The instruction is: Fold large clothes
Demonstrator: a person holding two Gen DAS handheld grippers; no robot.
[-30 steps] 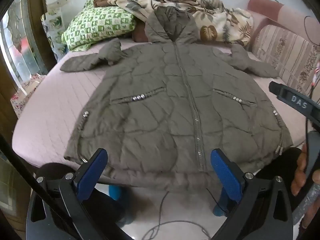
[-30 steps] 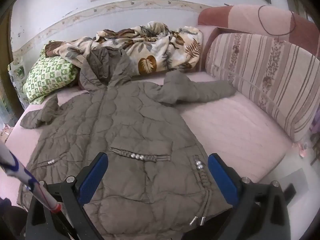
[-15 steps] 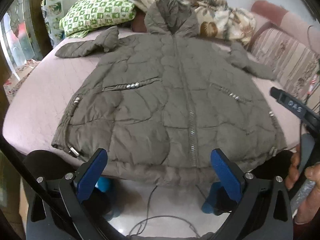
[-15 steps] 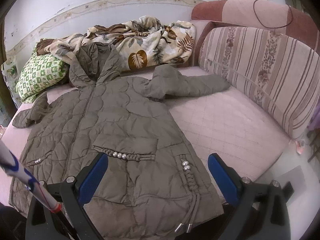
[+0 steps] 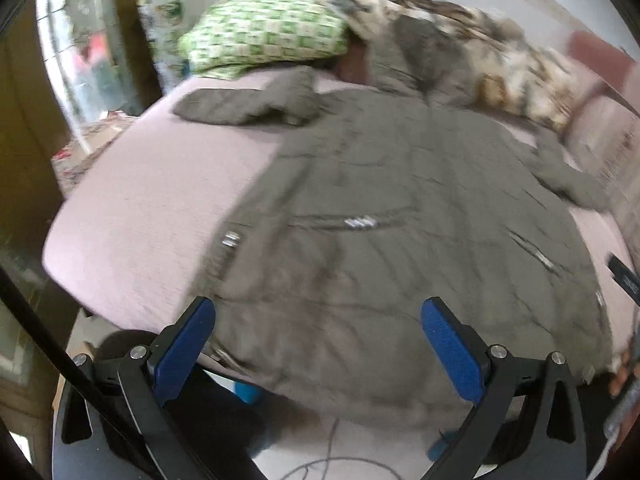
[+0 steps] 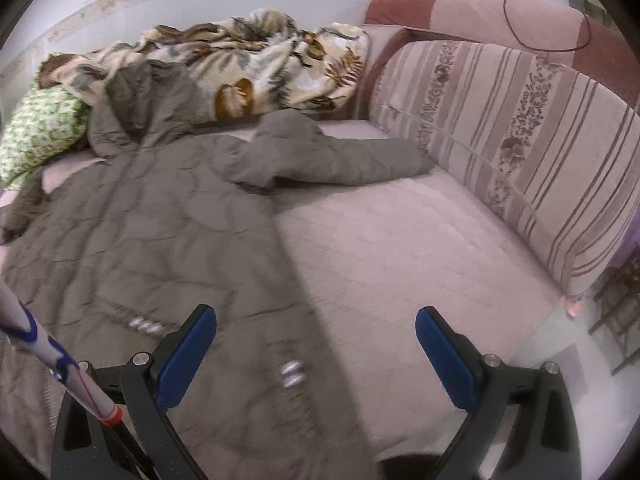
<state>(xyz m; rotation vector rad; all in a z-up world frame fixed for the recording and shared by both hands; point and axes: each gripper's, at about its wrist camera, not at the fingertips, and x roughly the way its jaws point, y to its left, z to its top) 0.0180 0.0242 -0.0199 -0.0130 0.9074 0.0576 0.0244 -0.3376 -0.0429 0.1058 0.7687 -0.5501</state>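
Note:
A large olive-grey quilted hooded coat (image 5: 400,208) lies flat, front up, on a pink bed (image 5: 152,200), sleeves spread out to both sides. My left gripper (image 5: 318,344) is open and empty, hovering over the coat's lower left hem. My right gripper (image 6: 316,356) is open and empty, over the coat's lower right edge (image 6: 288,360) and the bare pink bed (image 6: 400,248). The coat's right sleeve (image 6: 344,160) stretches toward the striped backrest. The left wrist view is blurred.
A green patterned pillow (image 5: 260,36) and a leaf-print blanket (image 6: 272,64) lie at the head of the bed. A striped sofa backrest (image 6: 520,140) borders the right side. Floor with a cable (image 5: 332,452) lies below the bed's front edge.
Both grippers have moved forward and closer to the coat. The left view has swung left toward the left hem. The right view has swung right over the coat's right edge.

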